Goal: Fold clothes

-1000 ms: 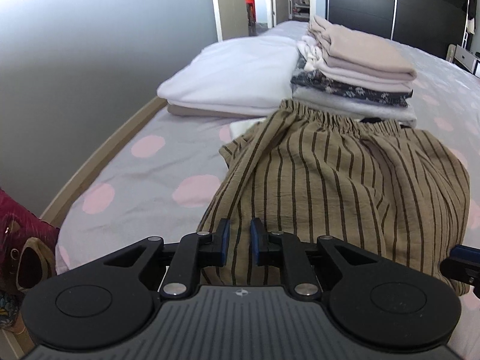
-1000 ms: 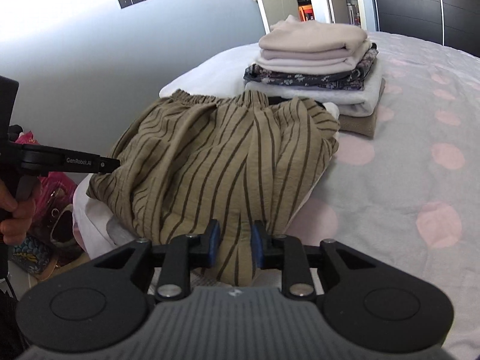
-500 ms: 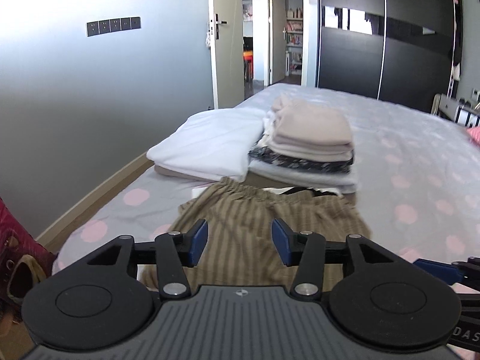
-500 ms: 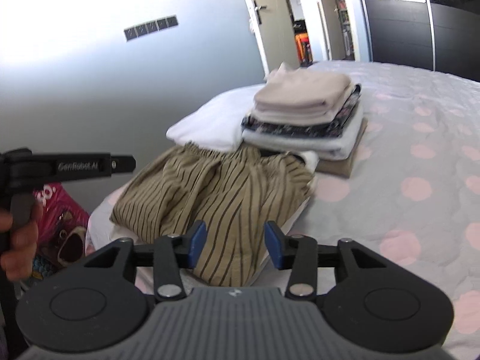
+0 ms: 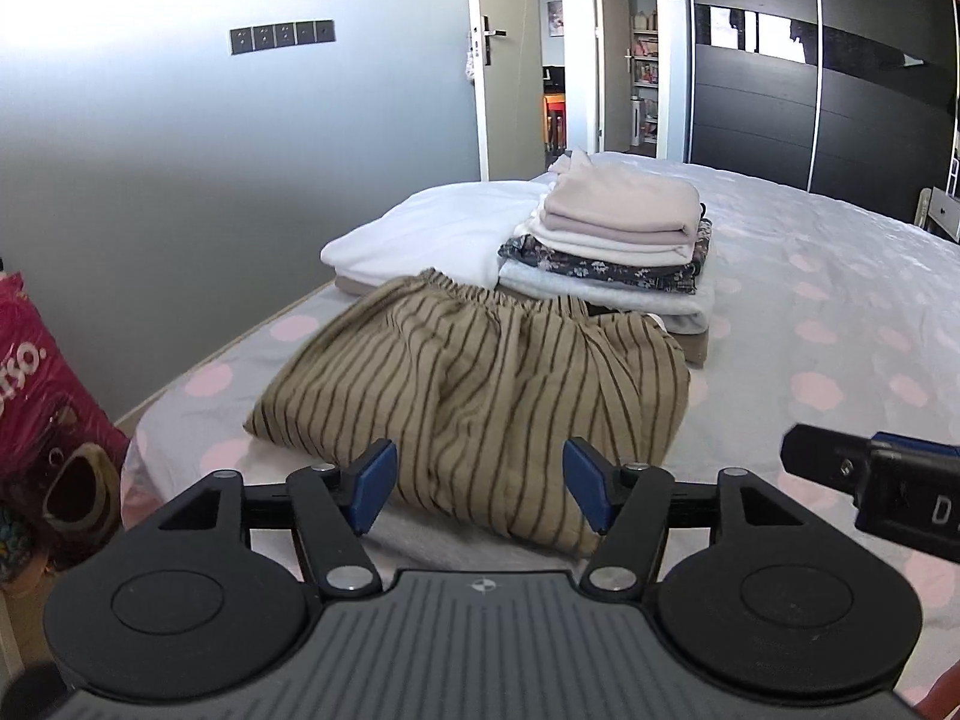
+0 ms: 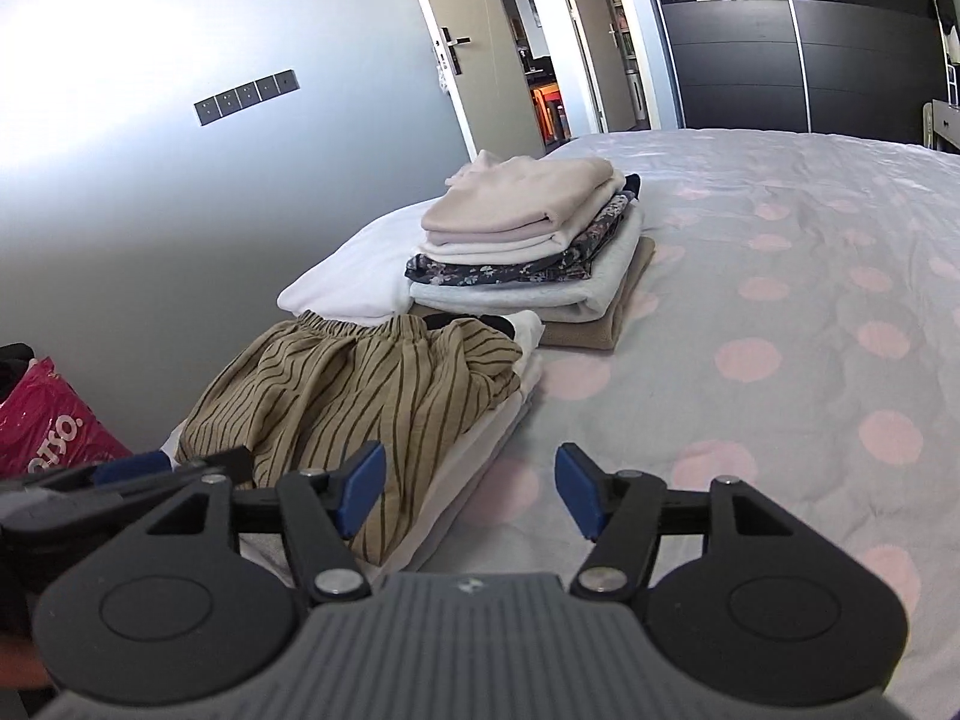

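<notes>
A folded tan garment with dark stripes [image 5: 474,384] lies on white folded cloth at the near left corner of the bed; it also shows in the right wrist view [image 6: 354,384]. My left gripper [image 5: 480,489] is open and empty, held back from the garment's near edge. My right gripper [image 6: 468,489] is open and empty, to the right of the garment over the bedspread. The right gripper's tip shows in the left wrist view [image 5: 870,474], and the left gripper's tip shows in the right wrist view [image 6: 150,471].
A stack of folded clothes [image 5: 618,246] [image 6: 528,246] stands behind the striped garment, beside a white pillow [image 5: 420,234]. The grey bedspread with pink dots [image 6: 780,324] stretches to the right. A red bag [image 5: 42,396] sits on the floor at left, by the grey wall.
Both grippers let go of the striped garment, opened wide and pulled back and up from it. The garment now lies folded on the bed.
</notes>
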### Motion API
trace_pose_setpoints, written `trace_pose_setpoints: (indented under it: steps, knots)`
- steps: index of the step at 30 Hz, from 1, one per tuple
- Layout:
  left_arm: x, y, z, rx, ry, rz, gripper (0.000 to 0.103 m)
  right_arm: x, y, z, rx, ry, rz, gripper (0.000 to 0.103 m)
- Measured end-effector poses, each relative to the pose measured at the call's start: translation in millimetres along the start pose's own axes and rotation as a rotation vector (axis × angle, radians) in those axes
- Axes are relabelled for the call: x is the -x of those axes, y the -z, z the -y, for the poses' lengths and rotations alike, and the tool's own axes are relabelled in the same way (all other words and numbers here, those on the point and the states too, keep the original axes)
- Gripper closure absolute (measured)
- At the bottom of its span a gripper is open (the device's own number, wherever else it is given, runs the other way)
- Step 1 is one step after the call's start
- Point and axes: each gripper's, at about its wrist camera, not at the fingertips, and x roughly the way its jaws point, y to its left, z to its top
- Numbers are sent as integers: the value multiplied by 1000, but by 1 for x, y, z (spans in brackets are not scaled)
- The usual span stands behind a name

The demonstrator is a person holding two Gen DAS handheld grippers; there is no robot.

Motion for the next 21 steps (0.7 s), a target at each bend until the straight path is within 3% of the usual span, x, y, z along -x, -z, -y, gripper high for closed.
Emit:
trace_pose_setpoints:
  steps: [6, 16, 21]
  knots:
    - [7, 15, 9, 49, -40, -15, 41, 5, 1, 3, 42, 2, 16, 31]
    - [19, 10, 15, 49, -51, 52, 37, 6, 2, 0, 63, 6, 11, 27]
    - [19, 10, 11, 59, -79, 43, 29, 5, 5, -3, 72, -2, 3, 27]
